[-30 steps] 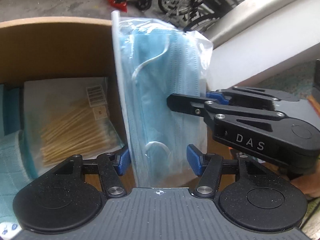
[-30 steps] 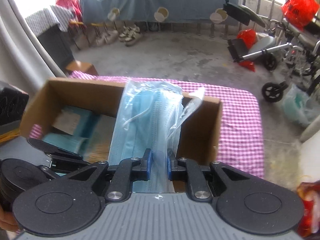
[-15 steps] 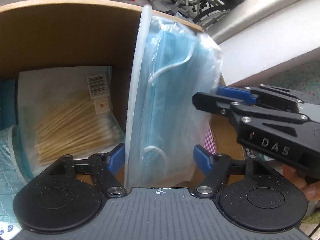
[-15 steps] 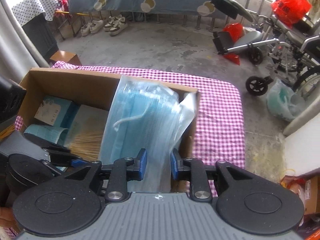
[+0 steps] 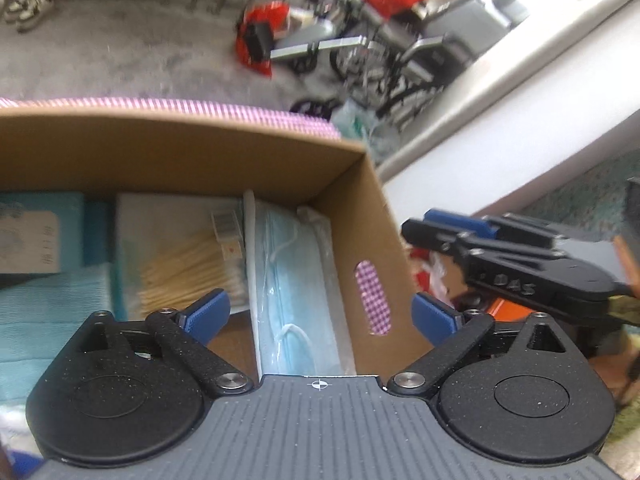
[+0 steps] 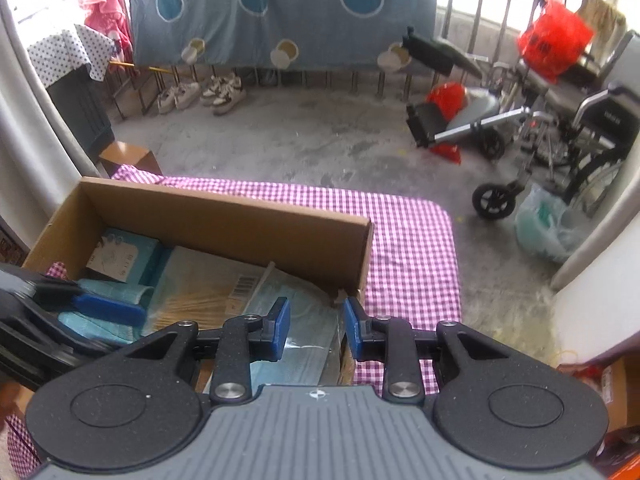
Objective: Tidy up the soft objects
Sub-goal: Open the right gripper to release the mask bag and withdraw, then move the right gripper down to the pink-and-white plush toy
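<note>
Down at the right end of the cardboard box (image 5: 352,184), the bagged pack of blue face masks (image 5: 292,280) is being left standing on its edge, squeezed between the box's end wall and the bag of cotton swabs (image 5: 180,264). It's not being gripped by anything. The left gripper (image 5: 320,312) is being held just above it with its jaws spread really wide, having just been opening, and nothing is being pinched by the blue pads (image 5: 206,312). The right gripper (image 6: 314,326) is being held over the box's right corner, jaws only parted a bit after just easing open, and the pack (image 6: 296,332) is being seen below the gap, not clamped. A teal cloth (image 5: 48,312) and a small teal carton (image 6: 120,256) are sitting further left. Everything's being kept on a purple checked tablecloth (image 6: 408,248).
</note>
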`<control>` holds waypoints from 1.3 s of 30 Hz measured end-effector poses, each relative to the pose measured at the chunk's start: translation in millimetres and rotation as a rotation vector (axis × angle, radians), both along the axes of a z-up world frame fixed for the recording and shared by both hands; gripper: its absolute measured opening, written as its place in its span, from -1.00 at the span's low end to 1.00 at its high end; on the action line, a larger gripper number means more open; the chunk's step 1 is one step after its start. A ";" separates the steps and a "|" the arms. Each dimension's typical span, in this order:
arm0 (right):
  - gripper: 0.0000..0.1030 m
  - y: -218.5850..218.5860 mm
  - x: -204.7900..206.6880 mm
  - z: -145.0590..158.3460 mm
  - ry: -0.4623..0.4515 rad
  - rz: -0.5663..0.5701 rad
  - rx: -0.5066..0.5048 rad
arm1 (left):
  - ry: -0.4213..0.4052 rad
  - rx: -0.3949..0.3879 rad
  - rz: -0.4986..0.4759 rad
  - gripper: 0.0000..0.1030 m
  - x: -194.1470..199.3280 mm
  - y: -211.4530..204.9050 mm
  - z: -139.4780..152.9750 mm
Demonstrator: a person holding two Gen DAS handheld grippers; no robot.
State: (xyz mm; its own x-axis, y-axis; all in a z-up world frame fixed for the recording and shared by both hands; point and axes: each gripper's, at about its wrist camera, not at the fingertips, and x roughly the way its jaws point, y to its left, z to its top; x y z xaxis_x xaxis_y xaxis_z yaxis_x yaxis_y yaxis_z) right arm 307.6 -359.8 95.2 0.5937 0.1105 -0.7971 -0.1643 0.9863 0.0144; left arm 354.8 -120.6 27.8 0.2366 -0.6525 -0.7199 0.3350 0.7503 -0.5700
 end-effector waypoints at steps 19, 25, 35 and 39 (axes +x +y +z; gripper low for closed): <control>-0.44 94.5 15.4 -90.3 0.325 0.245 0.106 | -0.327 -0.096 0.260 0.99 -163.9 175.7 66.5; -0.45 110.4 19.6 -126.2 0.478 0.270 0.072 | -0.337 -0.048 0.343 0.99 -189.1 203.9 37.7; -0.50 86.9 28.5 -135.3 0.495 0.166 0.060 | -0.292 -0.025 0.338 0.99 -202.2 221.0 11.8; -0.50 85.6 30.0 -135.1 0.484 0.167 0.040 | -0.297 -0.017 0.323 0.99 -208.5 219.8 6.8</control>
